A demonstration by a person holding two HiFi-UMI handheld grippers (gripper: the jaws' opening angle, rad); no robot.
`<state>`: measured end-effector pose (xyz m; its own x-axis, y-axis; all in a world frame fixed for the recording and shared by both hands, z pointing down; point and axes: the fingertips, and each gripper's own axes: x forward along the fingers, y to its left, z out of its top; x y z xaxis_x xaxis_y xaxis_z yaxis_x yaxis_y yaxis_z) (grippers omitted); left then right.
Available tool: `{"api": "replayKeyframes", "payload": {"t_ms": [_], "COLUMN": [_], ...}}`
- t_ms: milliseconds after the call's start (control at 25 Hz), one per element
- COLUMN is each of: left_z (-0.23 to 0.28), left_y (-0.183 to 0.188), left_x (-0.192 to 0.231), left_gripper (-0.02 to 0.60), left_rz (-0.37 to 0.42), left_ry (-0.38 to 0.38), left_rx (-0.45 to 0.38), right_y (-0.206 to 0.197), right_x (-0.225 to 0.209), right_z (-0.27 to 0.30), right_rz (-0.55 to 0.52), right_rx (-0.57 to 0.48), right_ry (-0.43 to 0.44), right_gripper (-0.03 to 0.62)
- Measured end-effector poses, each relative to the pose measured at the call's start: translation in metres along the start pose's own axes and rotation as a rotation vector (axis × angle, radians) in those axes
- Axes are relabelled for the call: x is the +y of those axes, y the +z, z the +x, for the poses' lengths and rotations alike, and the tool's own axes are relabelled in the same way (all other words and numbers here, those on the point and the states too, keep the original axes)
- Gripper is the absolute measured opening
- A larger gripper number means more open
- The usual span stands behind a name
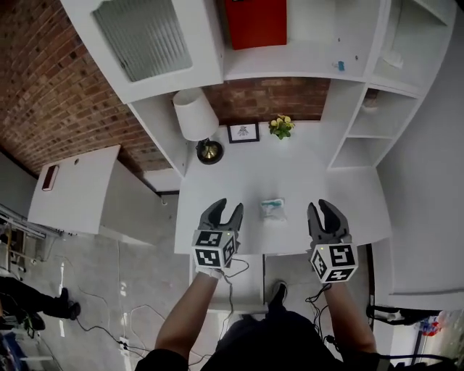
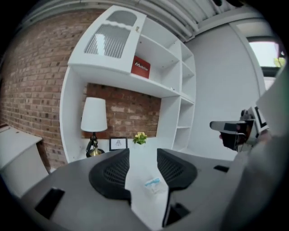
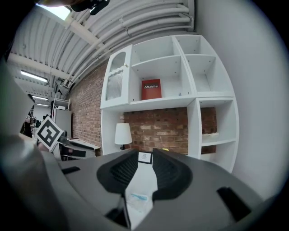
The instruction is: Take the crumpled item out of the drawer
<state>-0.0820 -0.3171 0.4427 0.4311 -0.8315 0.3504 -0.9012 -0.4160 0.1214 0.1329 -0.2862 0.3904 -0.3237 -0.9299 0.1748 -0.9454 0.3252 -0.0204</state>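
Observation:
A small crumpled white item with blue print [image 1: 273,209] lies on the white desk [image 1: 290,167] near its front edge, between my two grippers. My left gripper [image 1: 226,209] hovers just left of it, jaws open and empty. The right gripper [image 1: 321,207] hovers just right of it, jaws also apart with nothing between the pads. In the left gripper view the item [image 2: 152,183] shows on the desk beyond the open jaws [image 2: 143,155]. In the right gripper view it [image 3: 137,200] lies low between the open jaws [image 3: 144,158], not touched.
At the back of the desk stand a white lamp [image 1: 194,116], a small picture frame [image 1: 243,132] and a pot of yellow flowers [image 1: 281,125]. White shelves rise above and to the right, with a red book [image 1: 255,22]. Cables trail on the floor [image 1: 109,319].

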Motion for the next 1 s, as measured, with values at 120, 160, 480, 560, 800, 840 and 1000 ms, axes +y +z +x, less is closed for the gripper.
{"api": "replayKeyframes", "payload": {"t_ms": [120, 160, 480, 560, 800, 840, 1000], "left_z": [-0.031, -0.040, -0.098, -0.111, -0.140, -0.144, -0.157], "left_y": [0.030, 0.039, 0.094, 0.101, 0.123, 0.128, 0.137], "left_x": [-0.005, -0.007, -0.030, -0.034, -0.041, -0.040, -0.039], "left_gripper": [0.174, 0.174, 0.174, 0.173, 0.173, 0.173, 0.173], "left_rz": [0.041, 0.046, 0.088, 0.111, 0.146, 0.154, 0.162], "left_ry": [0.007, 0.005, -0.019, -0.019, -0.021, -0.017, -0.014], "left_rx": [-0.077, -0.102, -0.263, -0.286, -0.362, -0.377, -0.418], "right_y": [0.019, 0.026, 0.064, 0.072, 0.099, 0.104, 0.113], "right_x": [0.016, 0.021, 0.050, 0.054, 0.063, 0.064, 0.068], "right_z": [-0.008, -0.011, -0.031, -0.038, -0.053, -0.055, -0.063], "right_rz": [-0.015, -0.020, -0.060, -0.063, -0.099, -0.110, -0.131], "right_rx": [-0.031, -0.043, -0.121, -0.139, -0.195, -0.204, -0.229], "right_ry": [0.007, 0.009, 0.011, 0.006, -0.010, -0.014, -0.030], "right_gripper": [0.097, 0.097, 0.097, 0.095, 0.091, 0.087, 0.071]}}
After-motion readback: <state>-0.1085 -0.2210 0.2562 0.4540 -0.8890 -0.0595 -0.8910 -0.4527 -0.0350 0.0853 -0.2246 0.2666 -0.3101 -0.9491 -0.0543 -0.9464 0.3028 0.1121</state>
